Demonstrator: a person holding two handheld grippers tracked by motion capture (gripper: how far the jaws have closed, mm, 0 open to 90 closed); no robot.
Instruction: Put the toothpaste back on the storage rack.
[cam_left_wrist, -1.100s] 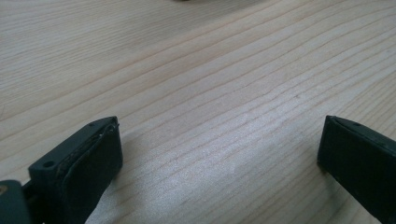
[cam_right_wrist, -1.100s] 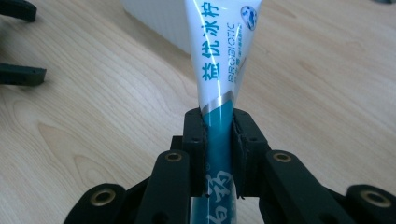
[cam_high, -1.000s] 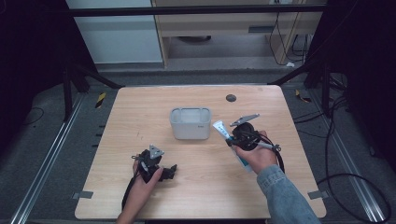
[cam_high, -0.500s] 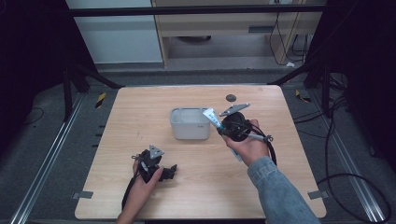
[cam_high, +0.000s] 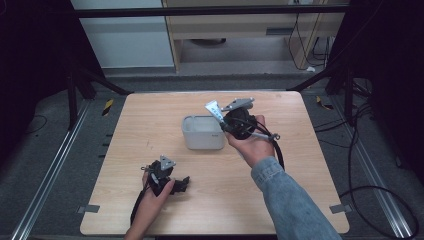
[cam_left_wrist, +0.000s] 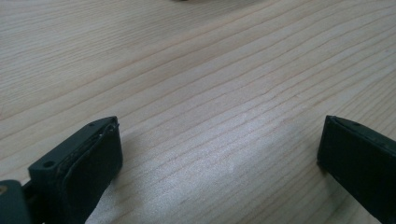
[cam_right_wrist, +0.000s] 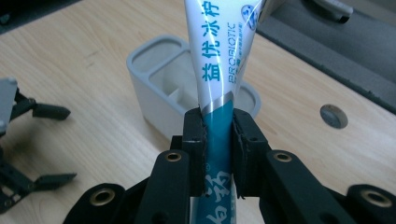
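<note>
So, left to right: the left gripper (cam_high: 181, 184) sits near the front edge of the light wooden table (cam_high: 310, 200), jaws spread wide with nothing but bare wood between them. The right gripper (cam_right_wrist: 219, 135) is clamped on a white-and-teal toothpaste tube (cam_right_wrist: 223, 60), hovering just right of the grey plastic holder with compartments (cam_high: 202, 132) mid-table. The tube's long axis angles up toward that holder, so I'd guess it tips left into a slot.

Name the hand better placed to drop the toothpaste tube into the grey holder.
Right: the right gripper already clamps the toothpaste tube beside the grey holder; the left gripper rests open on the table.
</note>
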